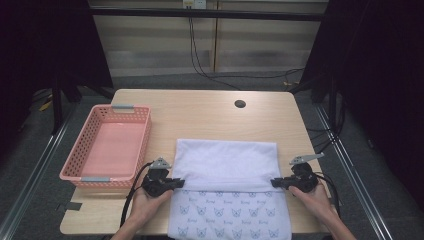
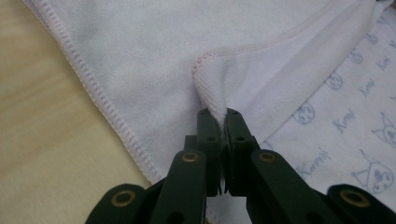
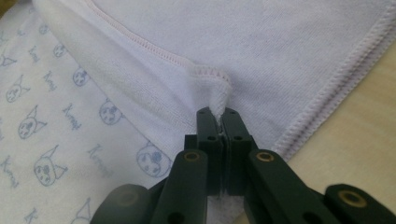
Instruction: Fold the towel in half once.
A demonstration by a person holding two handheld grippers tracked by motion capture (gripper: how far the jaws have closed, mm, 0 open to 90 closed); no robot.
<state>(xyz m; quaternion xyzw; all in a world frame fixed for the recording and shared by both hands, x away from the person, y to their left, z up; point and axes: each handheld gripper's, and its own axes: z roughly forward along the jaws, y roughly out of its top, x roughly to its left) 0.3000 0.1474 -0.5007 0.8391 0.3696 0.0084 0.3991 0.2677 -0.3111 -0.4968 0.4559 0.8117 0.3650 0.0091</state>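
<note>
The white towel [image 1: 227, 165] with blue cat print lies right of the pink basket [image 1: 107, 145], its far half folded over; left gripper [image 1: 179, 183] and right gripper [image 1: 274, 183] each pinch a folded corner, jaws clamped tight

Towel [image 2: 327, 116]: pale blue cat-face drawings are printed across the patterned side, each paired with a short cursive word in blue. The word appears to begin with "K"; its full spelling cannot be read.
</note>
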